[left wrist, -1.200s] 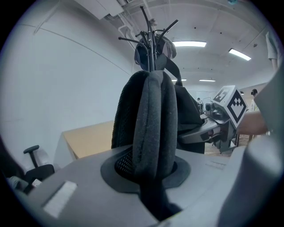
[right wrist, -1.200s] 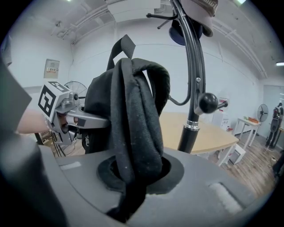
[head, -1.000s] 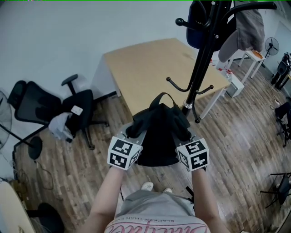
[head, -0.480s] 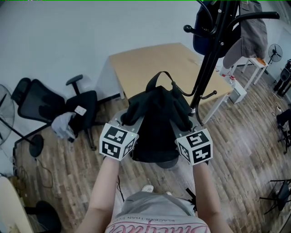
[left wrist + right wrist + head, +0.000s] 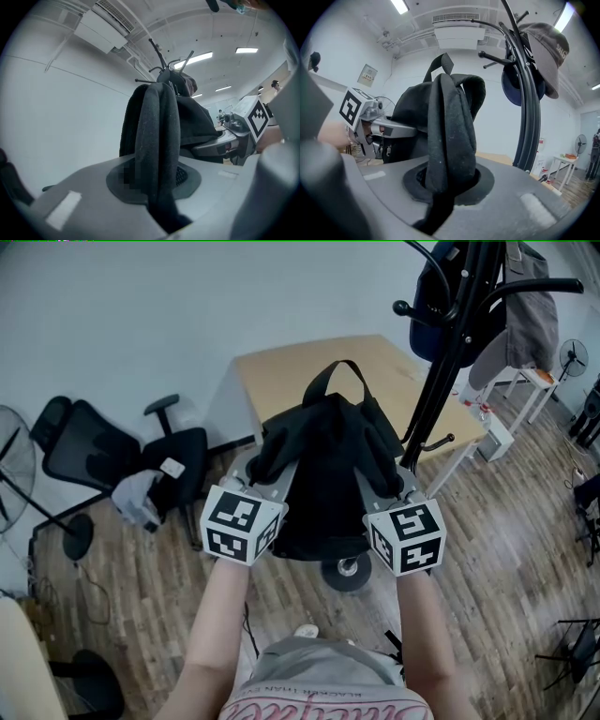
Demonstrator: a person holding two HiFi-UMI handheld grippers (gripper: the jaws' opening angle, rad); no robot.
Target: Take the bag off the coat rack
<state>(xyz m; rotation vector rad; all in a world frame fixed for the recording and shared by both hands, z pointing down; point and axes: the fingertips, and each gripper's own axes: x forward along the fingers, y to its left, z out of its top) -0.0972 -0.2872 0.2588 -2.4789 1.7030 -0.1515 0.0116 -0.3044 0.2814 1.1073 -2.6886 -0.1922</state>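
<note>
A black backpack (image 5: 323, 474) hangs between my two grippers, just left of the black coat rack pole (image 5: 441, 381), with its top handle loop standing up. My left gripper (image 5: 265, 457) is shut on one shoulder strap (image 5: 157, 140). On the other side, my right gripper (image 5: 389, 470) is shut on the second strap (image 5: 450, 140). In both gripper views the strap fabric is pinched between the jaws and runs up to the bag's body. The rack (image 5: 529, 103) stands close on the right, and I see no hook touching the bag.
A navy bag (image 5: 441, 296) and a grey garment (image 5: 530, 315) hang high on the rack. Beyond the backpack is a tan table (image 5: 291, 381). A black office chair (image 5: 103, 456) stands at left, a white side table (image 5: 525, 381) at far right, and a round base (image 5: 345, 570) is on the floor under the bag.
Both grippers have risen with the backpack, so it sits higher and larger in view. Its handle loop now stands up over the table.
</note>
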